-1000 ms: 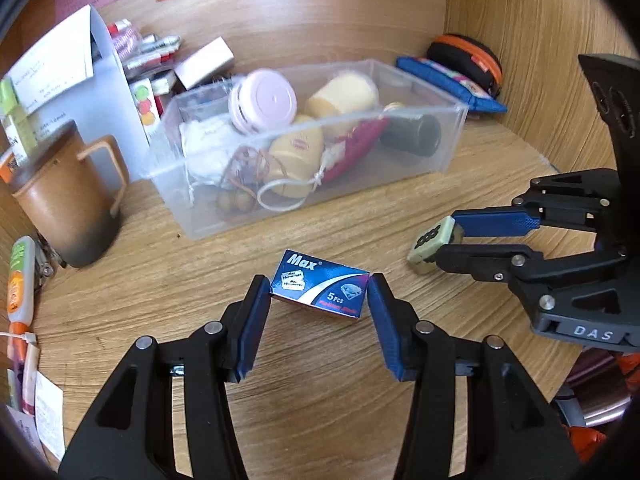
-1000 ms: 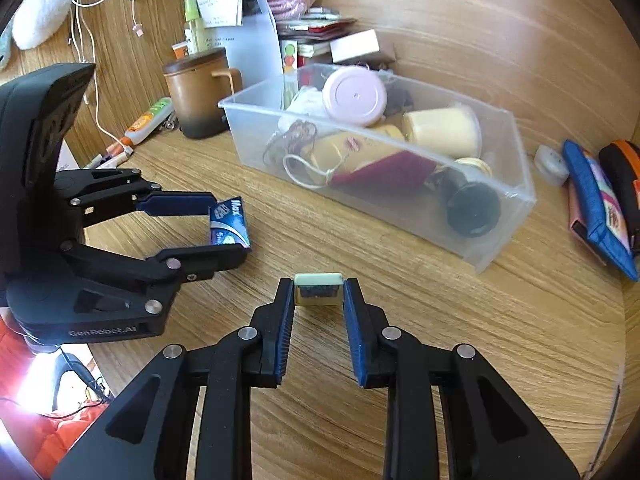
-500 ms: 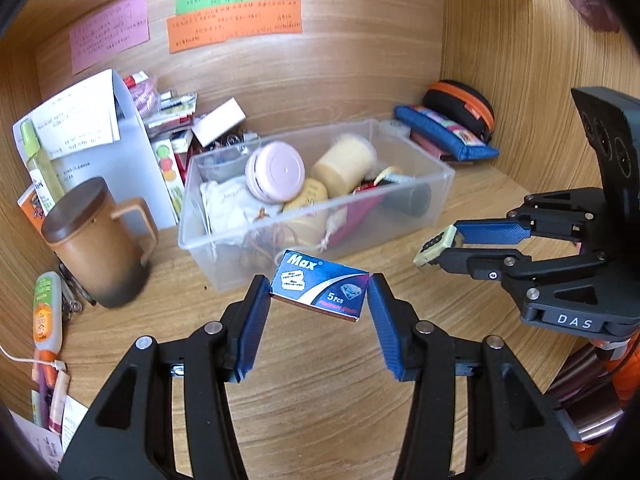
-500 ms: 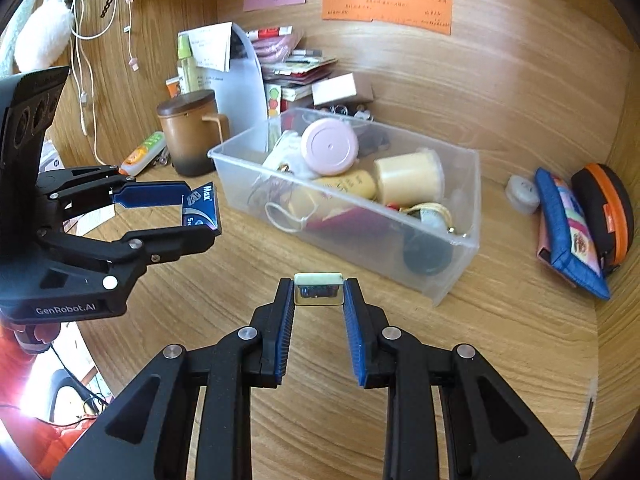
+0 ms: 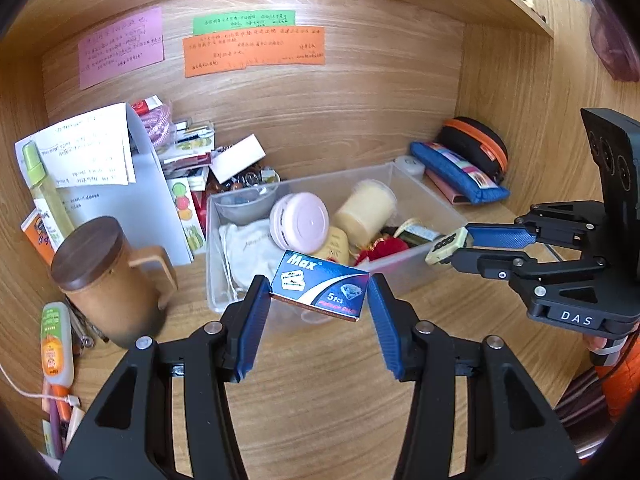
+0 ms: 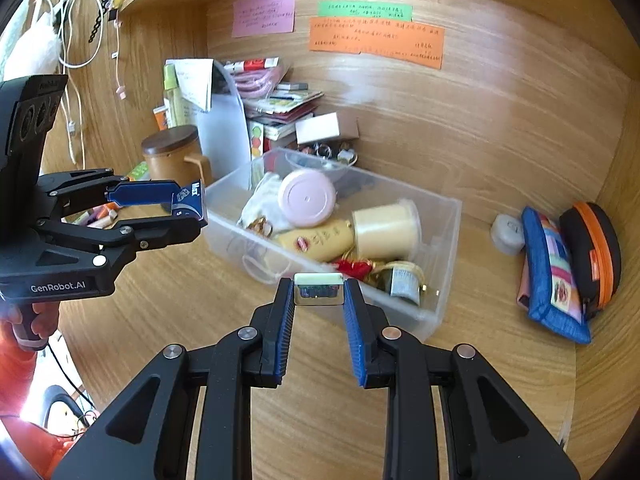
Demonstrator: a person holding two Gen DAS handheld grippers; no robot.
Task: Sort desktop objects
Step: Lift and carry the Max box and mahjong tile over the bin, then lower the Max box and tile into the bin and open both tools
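My left gripper is shut on a blue "Max" razor blade box and holds it in the air just in front of the clear plastic bin. The box also shows in the right wrist view. My right gripper is shut on a small cream block with dark print, held above the bin's near wall; the block also shows in the left wrist view. The bin holds a pink round case, a cream jar and other small items.
A brown lidded mug stands left of the bin beside a white file holder and stacked packets. A blue pouch and an orange-trimmed black case lie at the right wall. Pens and a tube lie at the far left.
Both grippers have risen from the desk with their objects and moved toward the bin. The left gripper lifted the blue box; the right carried the cream block up to the bin's edge.
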